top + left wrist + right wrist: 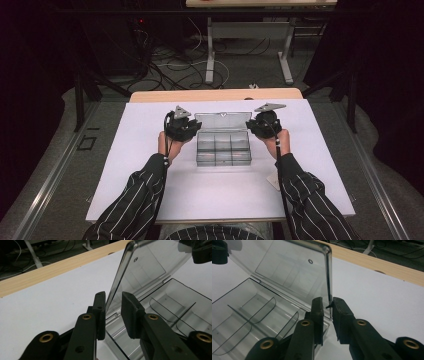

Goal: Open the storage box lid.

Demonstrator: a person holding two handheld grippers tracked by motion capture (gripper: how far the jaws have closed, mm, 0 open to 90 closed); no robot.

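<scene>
A clear plastic compartment box (223,150) lies open in the middle of the white table cover, its compartments holding nothing. Its lid (222,120) stands upright at the far side. My left gripper (195,125) is at the lid's left edge; in the left gripper view the jaws (113,312) straddle that edge of the lid (140,272), shut on it. My right gripper (251,124) is at the lid's right edge. In the right gripper view its jaws (327,308) pinch the lid (294,267) at its side rim, above the box base (249,312).
The white cover (150,165) spreads over the table, with a bare wooden strip (215,95) along the far edge. A small white piece (274,180) lies by the right forearm. Beyond the table are cables and another table's legs on the floor.
</scene>
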